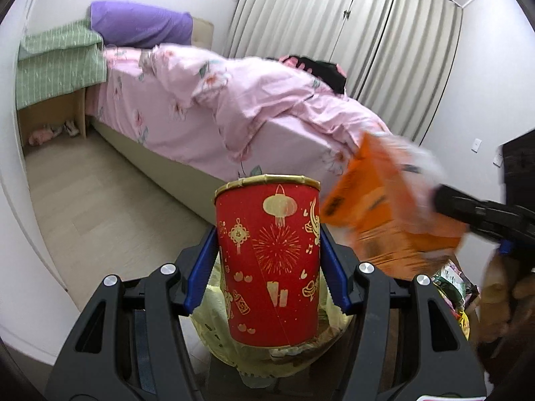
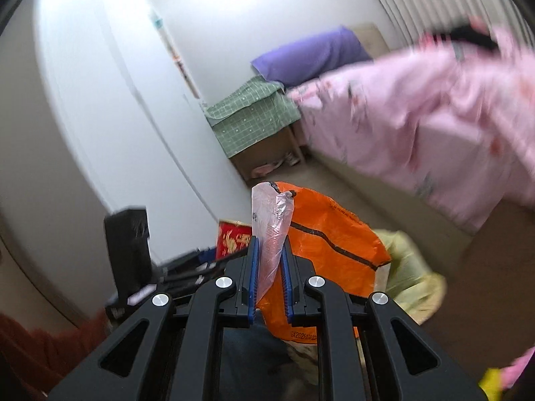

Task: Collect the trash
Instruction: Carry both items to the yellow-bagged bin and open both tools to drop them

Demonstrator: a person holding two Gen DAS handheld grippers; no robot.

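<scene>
A: Canister [image 1: 267, 257], red with gold lanterns, sits lower centre, pinched between the left hand-held gripper [image 1: 267, 260] pads above a yellow bag [image 1: 234, 341].
B: And the right hand-held gripper [image 2: 270, 277]?
A: Clamped on clear film [image 2: 272, 220] with the orange bag [image 2: 334, 244] at centre. That thin pinch could slip; the blurred bag may knock the canister loose.

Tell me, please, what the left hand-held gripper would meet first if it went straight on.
Probably the pink-covered bed, right behind the red cup the left hand-held gripper holds; depth is unclear.
</scene>
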